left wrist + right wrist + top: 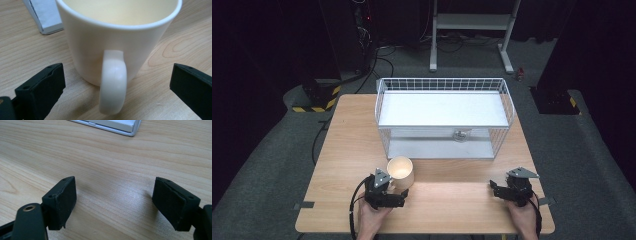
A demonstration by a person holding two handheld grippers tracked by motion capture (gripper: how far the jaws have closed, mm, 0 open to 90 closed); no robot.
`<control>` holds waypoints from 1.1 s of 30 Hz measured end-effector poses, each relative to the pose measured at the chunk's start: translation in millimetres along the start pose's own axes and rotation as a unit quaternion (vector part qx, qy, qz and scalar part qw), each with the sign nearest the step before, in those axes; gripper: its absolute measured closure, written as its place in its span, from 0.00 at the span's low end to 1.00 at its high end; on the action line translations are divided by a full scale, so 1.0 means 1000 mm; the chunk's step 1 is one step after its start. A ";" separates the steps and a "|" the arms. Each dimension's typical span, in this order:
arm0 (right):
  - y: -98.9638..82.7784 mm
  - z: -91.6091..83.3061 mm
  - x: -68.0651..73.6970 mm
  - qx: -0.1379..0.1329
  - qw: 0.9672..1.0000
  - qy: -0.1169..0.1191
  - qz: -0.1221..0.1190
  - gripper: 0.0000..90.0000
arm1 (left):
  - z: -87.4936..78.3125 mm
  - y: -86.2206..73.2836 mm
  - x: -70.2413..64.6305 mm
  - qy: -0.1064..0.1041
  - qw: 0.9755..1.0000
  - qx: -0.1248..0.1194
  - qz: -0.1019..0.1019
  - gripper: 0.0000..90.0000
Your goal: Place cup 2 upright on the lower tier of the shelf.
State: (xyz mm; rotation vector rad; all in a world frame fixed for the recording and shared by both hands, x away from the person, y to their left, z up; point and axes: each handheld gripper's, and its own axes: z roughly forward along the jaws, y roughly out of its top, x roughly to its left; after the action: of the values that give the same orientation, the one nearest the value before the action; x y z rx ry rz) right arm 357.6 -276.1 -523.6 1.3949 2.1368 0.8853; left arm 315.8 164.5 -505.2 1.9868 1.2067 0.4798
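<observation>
Left tongs released, straddling cream ceramic mug handle at 12 o'clock; right tongs released, idle, farther.

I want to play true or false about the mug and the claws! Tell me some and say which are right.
1. The mug stands upright on the table. True.
2. The left claw is squeezing the mug's handle. False: its jaws stand open on either side, not touching it.
3. The right claw holds a spoon. False: its open jaws hold nothing.
4. The wire basket sits behind the mug. True.
5. The mug is bright red. False: it is cream.
</observation>
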 end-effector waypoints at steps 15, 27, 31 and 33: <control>0.000 0.000 0.000 0.000 1.000 0.000 0.000 0.22 | 0.009 0.012 -0.002 0.013 1.000 -0.017 0.000 0.00; 0.000 0.000 0.000 0.000 1.000 0.000 0.000 0.22 | 0.020 0.016 0.002 0.032 0.999 -0.029 -0.017 0.01; 0.000 0.000 0.000 0.000 1.000 0.000 0.000 0.22 | 0.023 0.015 -0.001 0.033 0.999 -0.031 -0.006 0.03; 0.000 0.000 0.000 0.000 1.000 0.000 0.000 0.22 | 0.025 0.016 -0.003 0.032 0.999 -0.033 -0.004 0.03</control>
State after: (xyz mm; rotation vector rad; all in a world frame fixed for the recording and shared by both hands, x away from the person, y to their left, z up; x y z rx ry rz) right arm 357.6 -276.1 -523.6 1.3949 2.1367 0.8853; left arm 339.6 147.9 -509.0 1.9241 1.2210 0.5750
